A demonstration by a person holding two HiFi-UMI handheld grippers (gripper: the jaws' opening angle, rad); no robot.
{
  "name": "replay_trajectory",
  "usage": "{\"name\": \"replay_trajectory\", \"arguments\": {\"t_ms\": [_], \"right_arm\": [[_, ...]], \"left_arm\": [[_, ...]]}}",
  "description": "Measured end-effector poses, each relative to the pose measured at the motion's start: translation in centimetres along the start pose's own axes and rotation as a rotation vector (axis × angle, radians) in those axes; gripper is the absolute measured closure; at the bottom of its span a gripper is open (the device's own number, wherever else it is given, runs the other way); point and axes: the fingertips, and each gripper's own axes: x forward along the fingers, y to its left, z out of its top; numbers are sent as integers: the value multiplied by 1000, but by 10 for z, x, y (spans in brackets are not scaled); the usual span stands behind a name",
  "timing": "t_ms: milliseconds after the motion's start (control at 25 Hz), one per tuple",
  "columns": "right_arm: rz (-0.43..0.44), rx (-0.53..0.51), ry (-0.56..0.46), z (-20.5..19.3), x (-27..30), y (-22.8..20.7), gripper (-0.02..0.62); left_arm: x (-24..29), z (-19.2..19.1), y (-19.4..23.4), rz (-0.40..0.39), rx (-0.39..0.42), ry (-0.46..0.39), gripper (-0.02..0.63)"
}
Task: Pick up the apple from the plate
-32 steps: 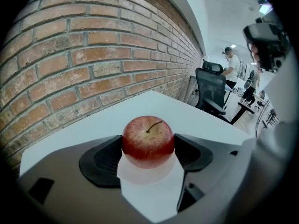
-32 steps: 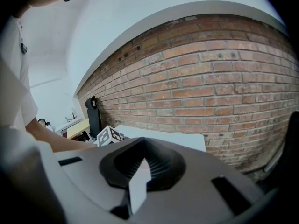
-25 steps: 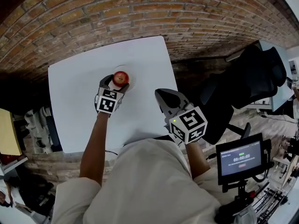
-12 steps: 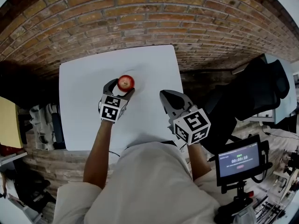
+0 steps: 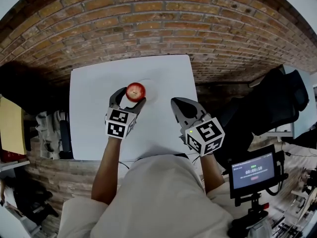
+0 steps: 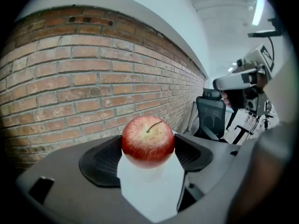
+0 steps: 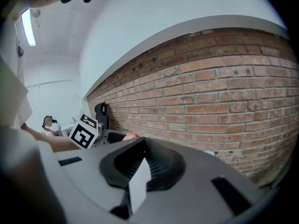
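The apple (image 5: pixel 135 91) is grasped between the two jaws of the left gripper (image 5: pixel 130 99), over the far half of the white tabletop (image 5: pixel 89 108), right of its middle. In the head view the apple is seen from above, overlapping the left rim of the white plate (image 5: pixel 151 89). Whether apple and plate touch cannot be determined. The plate is marked off from the tabletop only by a thin circular outline.

The grasp itself is shown in the left gripper view. The dark, ribbed, concave pads (image 6: pixel 99 159) are pressed against both flanks of the apple (image 6: pixel 148 141). The skin is smooth and glossy, red with a yellow patch round the thin brown stem, which is turned upward. A black office chair (image 6: pixel 211 118) is shown behind, at the right.

The right gripper (image 5: pixel 180 104) is held over the near right part of the tabletop, well apart from the apple. In the right gripper view its ribbed jaws are seen clenched together on themselves (image 7: pixel 142 164). In that view a sliver of the apple (image 7: pixel 130 136) and the left gripper's marker cube (image 7: pixel 83 133) are shown at the left, before the rough brick wall (image 7: pixel 224 97). A lit screen (image 5: pixel 252 170) on a stand is shown by the head view alone.
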Motion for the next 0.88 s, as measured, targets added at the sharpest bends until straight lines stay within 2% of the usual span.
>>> {"name": "replay_trajectory", "arguments": {"t_ms": [440, 880], "right_arm": [[46, -60, -61, 36, -6, 23, 592], [38, -125, -110, 69, -14, 34, 592]], "left_arm": [[-66, 58, -7, 32, -13, -184, 247], [-111, 101, -17, 31, 41, -299, 247]]}}
